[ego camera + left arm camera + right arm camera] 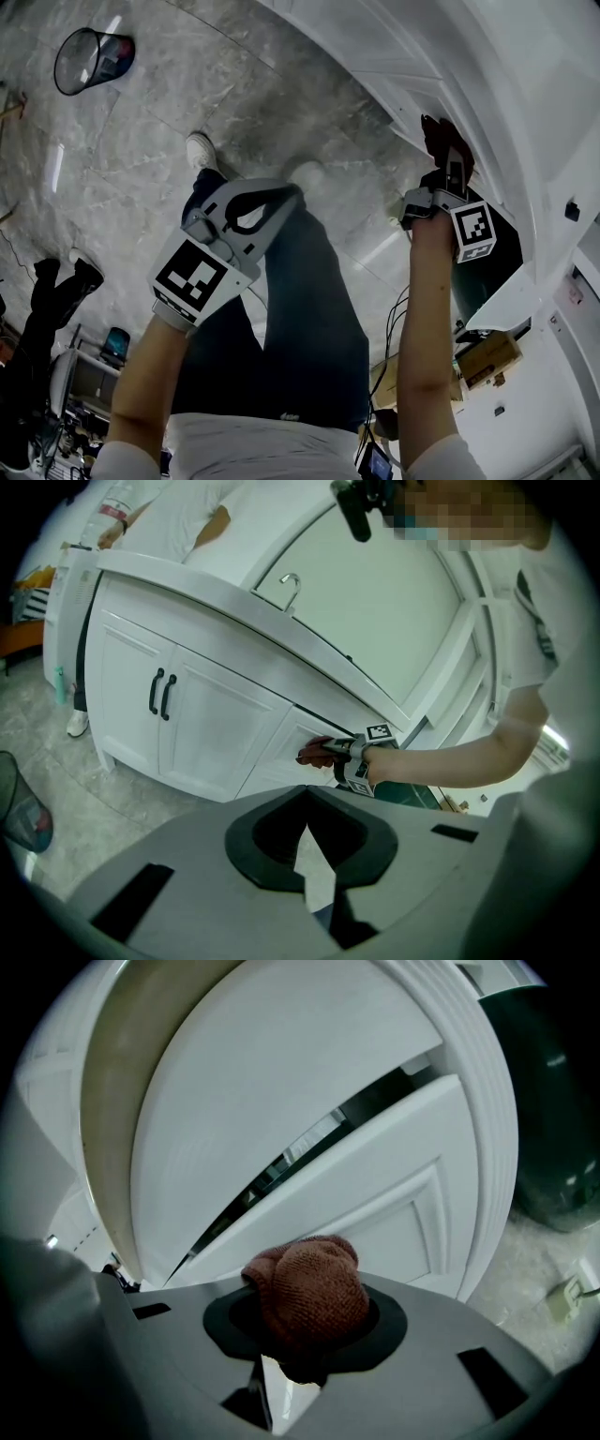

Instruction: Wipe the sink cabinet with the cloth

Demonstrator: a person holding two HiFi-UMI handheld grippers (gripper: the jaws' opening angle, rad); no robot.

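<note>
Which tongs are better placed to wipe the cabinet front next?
Right. The right tongs grip the cloth right at the white cabinet front; the left tongs are shut, empty, out over the floor.

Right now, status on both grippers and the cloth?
Left gripper shut, empty. Right gripper shut on reddish-brown knitted cloth, at front panel of white sink cabinet. Nothing seen in the way.

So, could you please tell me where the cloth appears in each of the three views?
Head view: upper right, cloth against the white sink cabinet.
Left gripper view: just right of centre, a dark red wad on the cabinet front.
Right gripper view: lower centre, held in the right claw.
Shared landmark: the sink cabinet's white panelled front.
</note>
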